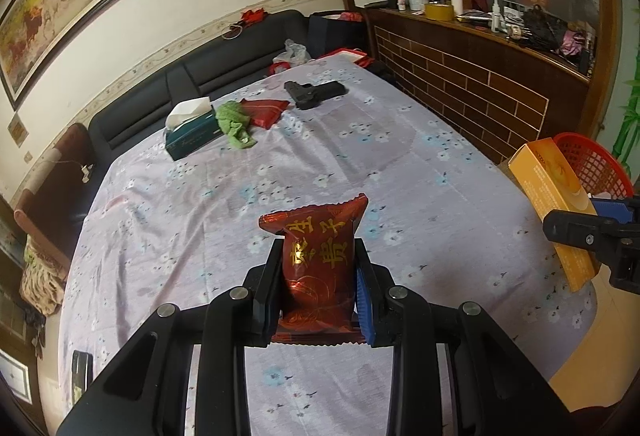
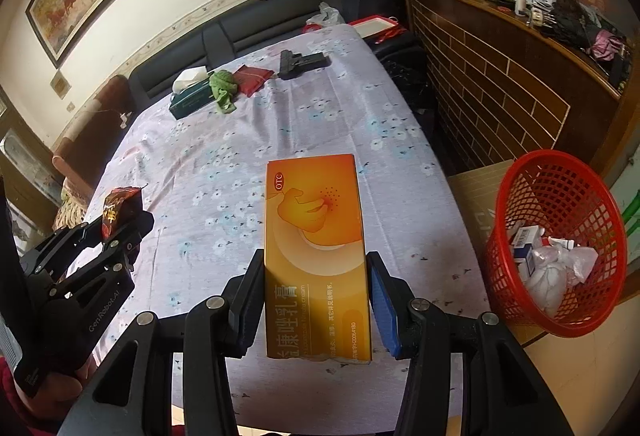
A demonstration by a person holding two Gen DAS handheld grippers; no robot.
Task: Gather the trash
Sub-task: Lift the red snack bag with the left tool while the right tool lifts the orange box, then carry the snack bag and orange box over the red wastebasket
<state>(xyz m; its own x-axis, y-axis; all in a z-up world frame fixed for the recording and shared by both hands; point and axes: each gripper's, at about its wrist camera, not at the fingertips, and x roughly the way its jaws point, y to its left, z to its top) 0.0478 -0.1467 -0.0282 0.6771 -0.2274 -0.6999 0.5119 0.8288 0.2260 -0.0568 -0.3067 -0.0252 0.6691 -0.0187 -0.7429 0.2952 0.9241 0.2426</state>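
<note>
My left gripper [image 1: 318,260] is shut on a dark red snack packet [image 1: 318,256] with gold characters, held above the flowered tablecloth [image 1: 240,196]. My right gripper [image 2: 316,276] is shut on a flat orange medicine box [image 2: 316,236], also above the table. In the left wrist view the orange box [image 1: 552,192] and the right gripper [image 1: 576,224] show at the right edge. The right wrist view has the left gripper [image 2: 124,220] with the red packet [image 2: 120,210] at its left. A red mesh basket [image 2: 560,236] holding white crumpled trash and small boxes stands right of the table.
At the table's far end lie a green tissue box [image 1: 192,134], a green cloth [image 1: 234,122], a flat red packet [image 1: 266,110] and a black gun-shaped object [image 1: 314,92]. A dark sofa [image 1: 224,60] runs behind. A brick-patterned wooden counter [image 1: 480,92] stands on the right, cardboard [image 2: 476,192] beside the basket.
</note>
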